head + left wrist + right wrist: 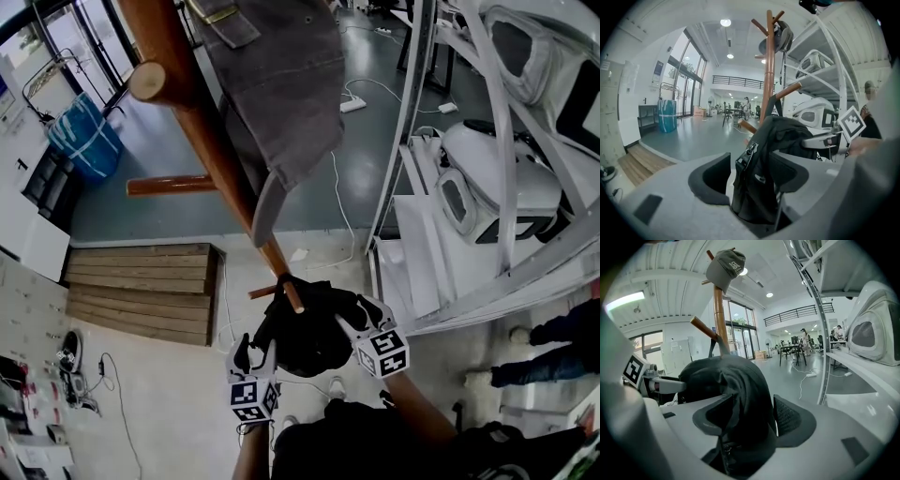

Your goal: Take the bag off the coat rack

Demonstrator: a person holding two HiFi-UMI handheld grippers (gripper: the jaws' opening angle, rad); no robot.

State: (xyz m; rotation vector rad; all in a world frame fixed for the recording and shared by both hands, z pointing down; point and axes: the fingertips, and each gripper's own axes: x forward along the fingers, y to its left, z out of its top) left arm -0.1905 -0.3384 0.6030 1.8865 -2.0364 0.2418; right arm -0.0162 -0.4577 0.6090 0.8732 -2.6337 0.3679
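black fabric bag (309,330) hangs at the brown wooden coat rack (202,141); left gripper (254,359) and right gripper (354,317) gape wide around it, clamping nothing.

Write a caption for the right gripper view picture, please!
Black bag sits between the right gripper's open jaws, wooden coat rack and grey cap rising behind.

Right gripper (751,401): jaws spread wide, with a black fabric bag (726,376) bulging up between them. The bag lies against the pad at view-left; a thin sliver of light separates it from the ribbed pad (792,420) at view-right. Behind the bag a brown wooden coat rack (719,315) stands upright, with a grey cap (725,266) on its top. White metal shelving (820,333) is at right.
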